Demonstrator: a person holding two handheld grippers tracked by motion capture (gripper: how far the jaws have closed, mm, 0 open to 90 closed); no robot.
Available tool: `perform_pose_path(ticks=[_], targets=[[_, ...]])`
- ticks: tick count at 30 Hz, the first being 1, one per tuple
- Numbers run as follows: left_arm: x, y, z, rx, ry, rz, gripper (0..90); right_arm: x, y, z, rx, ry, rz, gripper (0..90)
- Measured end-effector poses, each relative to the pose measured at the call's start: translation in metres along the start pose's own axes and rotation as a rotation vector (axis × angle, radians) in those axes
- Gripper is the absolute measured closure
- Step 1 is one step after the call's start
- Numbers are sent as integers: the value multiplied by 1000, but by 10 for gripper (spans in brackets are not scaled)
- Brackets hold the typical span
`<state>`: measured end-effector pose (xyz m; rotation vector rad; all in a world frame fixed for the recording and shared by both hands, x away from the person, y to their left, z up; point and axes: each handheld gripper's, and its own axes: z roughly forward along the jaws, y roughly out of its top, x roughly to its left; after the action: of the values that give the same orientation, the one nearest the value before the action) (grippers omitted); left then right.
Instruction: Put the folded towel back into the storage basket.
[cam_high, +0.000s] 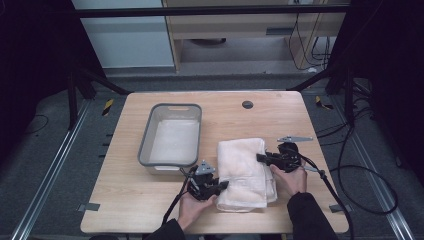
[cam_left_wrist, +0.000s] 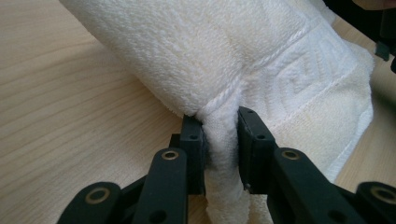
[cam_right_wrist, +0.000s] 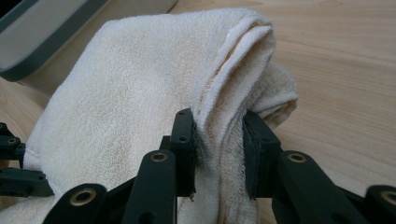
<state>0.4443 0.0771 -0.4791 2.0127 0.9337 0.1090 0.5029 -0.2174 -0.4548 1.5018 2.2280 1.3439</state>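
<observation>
A folded cream-white towel (cam_high: 245, 170) lies on the wooden table (cam_high: 125, 200), right of centre near the front. My left gripper (cam_high: 224, 185) pinches its left front edge; in the left gripper view the towel (cam_left_wrist: 196, 51) bunches up between the two black pads (cam_left_wrist: 192, 140). My right gripper (cam_high: 260, 158) grips the towel's right side; in the right gripper view folded towel (cam_right_wrist: 140, 79) layers are squeezed between its pads (cam_right_wrist: 184, 135), and the fold is raised a little off the wood. The left gripper (cam_right_wrist: 14, 168) also appears at the left edge of that view.
A grey plastic tub (cam_high: 145, 137) with a pale inside stands left of the towel, close to my left hand; its rim (cam_right_wrist: 28, 51) shows in the right gripper view. A small dark round cap (cam_high: 247, 104) sits in the tabletop at the back. Cables trail off to the right.
</observation>
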Motion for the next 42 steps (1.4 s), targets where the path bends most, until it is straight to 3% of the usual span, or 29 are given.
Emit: perform_pose_path(ticks=[15,42], targets=[[-10,17,-29,-86,4,51,737,18,17,-26,-98,10,-55,693],[-16,40,-65,-180,30,87,738,44,42,-48,-206,14,-114,696]])
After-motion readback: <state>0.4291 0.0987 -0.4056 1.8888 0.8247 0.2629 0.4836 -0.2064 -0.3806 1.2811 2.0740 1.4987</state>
